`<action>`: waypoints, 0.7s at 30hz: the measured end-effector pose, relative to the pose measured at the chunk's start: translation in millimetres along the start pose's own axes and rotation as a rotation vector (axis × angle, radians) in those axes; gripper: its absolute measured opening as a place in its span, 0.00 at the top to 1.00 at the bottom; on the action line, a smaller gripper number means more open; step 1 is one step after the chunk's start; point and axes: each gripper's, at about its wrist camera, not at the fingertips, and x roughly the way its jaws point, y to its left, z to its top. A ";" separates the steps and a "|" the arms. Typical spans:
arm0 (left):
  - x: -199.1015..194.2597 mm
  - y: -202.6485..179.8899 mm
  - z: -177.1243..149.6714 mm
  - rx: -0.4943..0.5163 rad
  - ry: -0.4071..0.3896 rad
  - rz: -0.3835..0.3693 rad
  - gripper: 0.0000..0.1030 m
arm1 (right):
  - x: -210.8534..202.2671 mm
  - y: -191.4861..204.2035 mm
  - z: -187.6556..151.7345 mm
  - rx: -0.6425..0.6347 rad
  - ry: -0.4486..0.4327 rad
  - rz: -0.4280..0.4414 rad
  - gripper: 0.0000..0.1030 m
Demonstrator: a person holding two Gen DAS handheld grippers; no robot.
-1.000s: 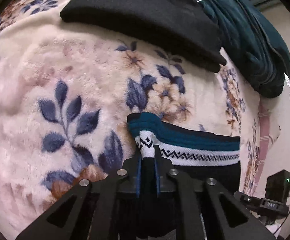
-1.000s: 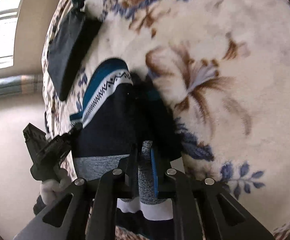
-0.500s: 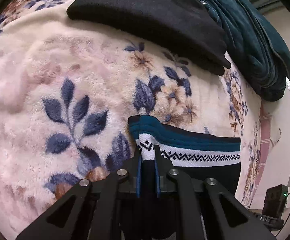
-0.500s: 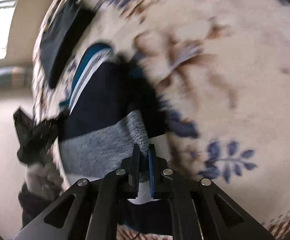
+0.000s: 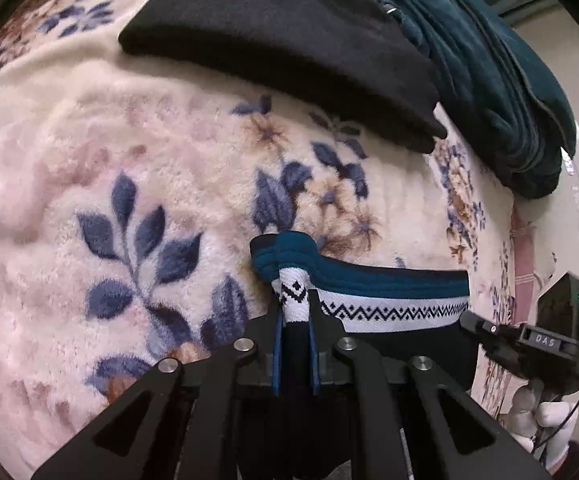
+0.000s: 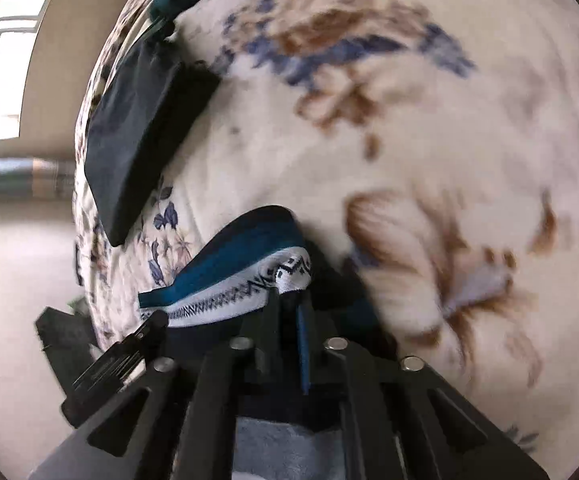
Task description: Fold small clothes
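A navy knit garment with a teal band and a white zigzag band lies on the floral blanket. My left gripper is shut on its left patterned corner, and the band stretches right from there. My right gripper is shut on the other patterned corner of the garment, with navy and grey cloth bunched under the jaws. The right gripper also shows at the right edge of the left wrist view, and the left gripper shows at the lower left of the right wrist view.
A folded black garment lies at the far side of the blanket, with a folded dark teal one to its right. Both also show in the right wrist view, the black one at upper left. The bed's edge is on the right.
My right gripper has carried its end of the garment forward over the cloth, from the grey part up to the patterned band. My left gripper has kept its hold and barely moved.
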 end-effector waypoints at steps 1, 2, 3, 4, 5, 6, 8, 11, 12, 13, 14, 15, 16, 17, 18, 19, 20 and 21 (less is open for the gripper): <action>0.6 1.9 1.1 -0.003 0.000 -0.004 0.92 | -3.0 10.0 0.9 -0.040 -0.020 -0.026 0.93; 4.2 6.7 2.9 -0.012 0.009 -0.009 0.92 | -8.1 17.2 -1.0 -0.077 -0.050 -0.066 0.93; 7.1 10.6 3.8 -0.021 0.009 -0.008 0.92 | -11.7 17.8 -1.4 -0.095 -0.067 -0.093 0.93; 13.2 15.8 4.1 -0.032 0.013 -0.023 0.91 | -13.2 14.0 -1.0 -0.078 -0.076 -0.109 0.93; 19.1 18.1 3.9 -0.029 0.025 -0.025 0.91 | -11.9 9.3 -0.4 -0.066 -0.069 -0.119 0.94; 23.5 19.3 3.8 -0.031 0.034 -0.026 0.91 | -6.0 4.9 0.3 -0.055 -0.054 -0.145 0.94; 20.1 19.6 6.2 -0.047 0.039 -0.049 0.88 | 2.4 -5.0 0.4 -0.019 -0.018 -0.160 0.93; -13.3 20.6 8.1 -0.101 -0.006 -0.066 0.83 | -1.5 -1.6 0.4 -0.009 0.033 -0.137 0.83; -30.4 17.9 5.9 -0.092 -0.062 -0.018 0.83 | -8.0 1.1 -0.2 -0.016 0.035 -0.118 0.69; -45.0 16.0 3.0 -0.085 -0.107 0.013 0.79 | -14.9 2.8 -2.4 -0.025 0.033 -0.099 0.62; -60.2 15.0 -1.3 -0.088 -0.151 0.023 0.71 | -26.0 6.2 -5.3 -0.042 0.025 -0.070 0.52; -79.2 14.8 -9.8 -0.104 -0.200 0.031 0.66 | -34.7 9.0 -7.7 -0.058 0.026 -0.055 0.43; -90.1 13.8 -16.4 -0.113 -0.226 0.059 0.47 | -44.2 11.4 -11.9 -0.082 0.039 -0.043 0.37; -103.8 12.4 -27.5 -0.129 -0.254 0.082 0.26 | -50.6 12.4 -15.8 -0.093 0.046 -0.044 0.26; -112.8 12.0 -37.7 -0.149 -0.267 0.082 0.23 | -58.8 13.4 -21.6 -0.109 0.052 -0.046 0.19; -119.0 11.9 -47.3 -0.173 -0.275 0.086 0.23 | -65.1 13.9 -26.9 -0.125 0.063 -0.049 0.16; -124.2 11.3 -58.3 -0.201 -0.279 0.090 0.23 | -71.9 12.8 -33.3 -0.138 0.085 -0.050 0.13; -127.0 7.9 -75.0 -0.236 -0.265 0.087 0.23 | -76.2 10.7 -37.7 -0.144 0.099 -0.051 0.11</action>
